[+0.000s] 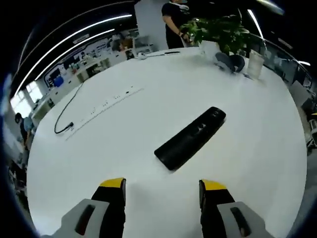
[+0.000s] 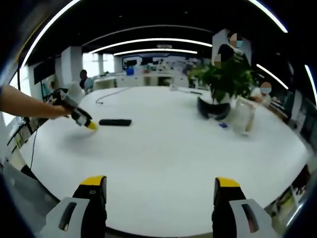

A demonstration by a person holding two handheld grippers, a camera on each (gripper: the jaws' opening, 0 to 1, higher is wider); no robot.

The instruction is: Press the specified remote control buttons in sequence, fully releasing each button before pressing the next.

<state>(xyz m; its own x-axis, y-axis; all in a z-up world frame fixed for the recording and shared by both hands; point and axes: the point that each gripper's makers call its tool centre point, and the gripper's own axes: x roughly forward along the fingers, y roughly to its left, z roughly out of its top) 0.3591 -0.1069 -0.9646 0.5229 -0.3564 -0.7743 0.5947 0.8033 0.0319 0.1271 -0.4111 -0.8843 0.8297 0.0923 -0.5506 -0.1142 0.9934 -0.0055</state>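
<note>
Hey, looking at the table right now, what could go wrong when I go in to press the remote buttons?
The remote control lies loose on the smooth white table, so an angled press may slide it.

The left tool is open with wide jaws, while the buttons look small, so it may press two at once.

The right tool hangs far from the remote, too distant to steady it.

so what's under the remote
The remote lies flat on the bare white table, with nothing else visibly under it. The patch of table directly beneath it is covered, so anything thin there can't be seen.
</note>
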